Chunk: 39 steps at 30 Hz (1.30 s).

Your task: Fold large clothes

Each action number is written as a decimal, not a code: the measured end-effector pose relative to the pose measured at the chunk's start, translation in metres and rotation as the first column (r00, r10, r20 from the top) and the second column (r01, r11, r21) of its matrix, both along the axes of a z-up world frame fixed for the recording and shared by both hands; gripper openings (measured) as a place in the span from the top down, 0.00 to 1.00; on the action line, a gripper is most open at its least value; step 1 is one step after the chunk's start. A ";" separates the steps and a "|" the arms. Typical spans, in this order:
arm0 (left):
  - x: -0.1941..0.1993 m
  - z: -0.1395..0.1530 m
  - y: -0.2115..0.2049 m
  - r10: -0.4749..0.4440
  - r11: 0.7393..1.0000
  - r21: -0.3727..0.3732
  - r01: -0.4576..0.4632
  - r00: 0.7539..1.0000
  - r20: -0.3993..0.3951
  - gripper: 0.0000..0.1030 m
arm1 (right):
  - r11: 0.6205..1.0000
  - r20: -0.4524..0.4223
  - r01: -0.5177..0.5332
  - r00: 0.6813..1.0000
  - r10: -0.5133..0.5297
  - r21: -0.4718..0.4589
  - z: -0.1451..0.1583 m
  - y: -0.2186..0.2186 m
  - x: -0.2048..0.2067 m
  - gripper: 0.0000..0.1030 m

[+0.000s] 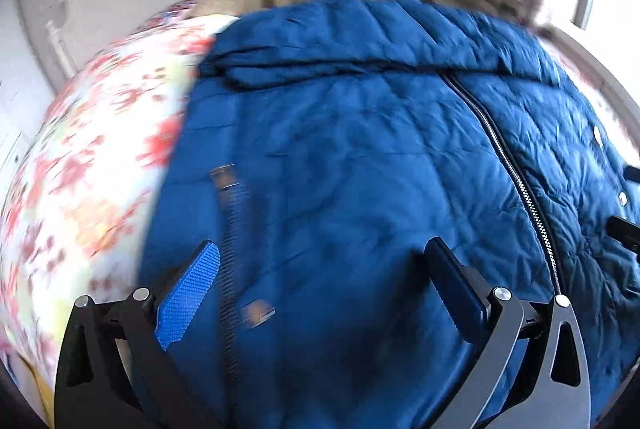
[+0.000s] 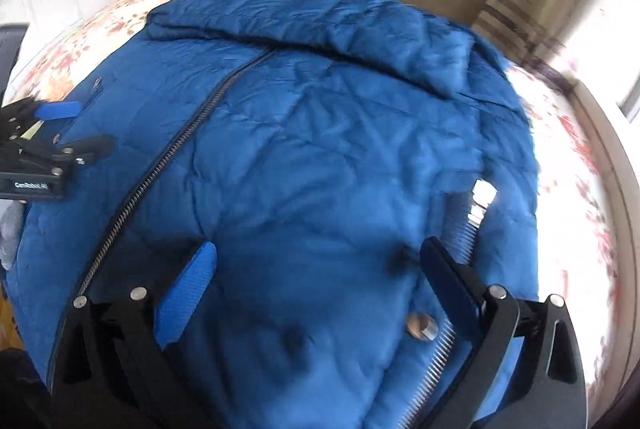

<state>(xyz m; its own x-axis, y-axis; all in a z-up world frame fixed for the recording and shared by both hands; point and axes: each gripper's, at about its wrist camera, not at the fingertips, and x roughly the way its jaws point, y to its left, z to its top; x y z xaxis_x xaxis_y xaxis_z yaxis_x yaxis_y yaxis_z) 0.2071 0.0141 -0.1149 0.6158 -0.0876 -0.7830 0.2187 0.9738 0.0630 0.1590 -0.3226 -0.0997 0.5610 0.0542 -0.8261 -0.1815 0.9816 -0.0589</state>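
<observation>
Hovering over the blue quilted jacket (image 1: 340, 157), which lies flat, front up, on the floral bedspread (image 1: 92, 165) with its centre zipper (image 1: 516, 181) closed: left gripper (image 1: 320, 253) and right gripper (image 2: 320, 253) both have jaws apart and hold nothing. Next step looks like 1 side fold, so I'd pinch the outer edge seams, left near the side zipper (image 1: 230, 249), right near the silver-toothed edge (image 2: 464, 237), grabbing both fabric layers. Padding is slippery and bulky, so bite deep and lift both sides level.
</observation>
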 end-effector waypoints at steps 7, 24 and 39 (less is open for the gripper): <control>-0.007 -0.009 0.045 0.105 0.994 -0.026 -0.107 0.992 -0.073 0.04 | 0.999 -0.013 0.041 0.999 -0.041 0.007 -0.010 -0.036 -0.037 0.03; -0.102 -0.010 -0.027 -0.106 0.994 0.019 0.106 0.993 0.058 0.04 | 0.992 0.098 -0.130 0.987 0.128 0.008 -0.018 0.034 -0.091 0.02; -0.141 -0.011 0.015 -0.069 0.998 0.013 0.068 0.992 0.105 0.04 | 0.997 0.141 0.074 0.987 -0.071 -0.014 -0.010 -0.025 -0.141 0.03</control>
<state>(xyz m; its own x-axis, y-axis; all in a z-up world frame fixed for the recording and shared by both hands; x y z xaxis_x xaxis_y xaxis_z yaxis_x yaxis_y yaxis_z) 0.0659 0.0295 -0.1256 0.6878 -0.1253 -0.7150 0.2768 0.9558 0.0987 0.0180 -0.3477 -0.1094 0.6731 -0.0057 -0.7395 -0.0984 0.9904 -0.0972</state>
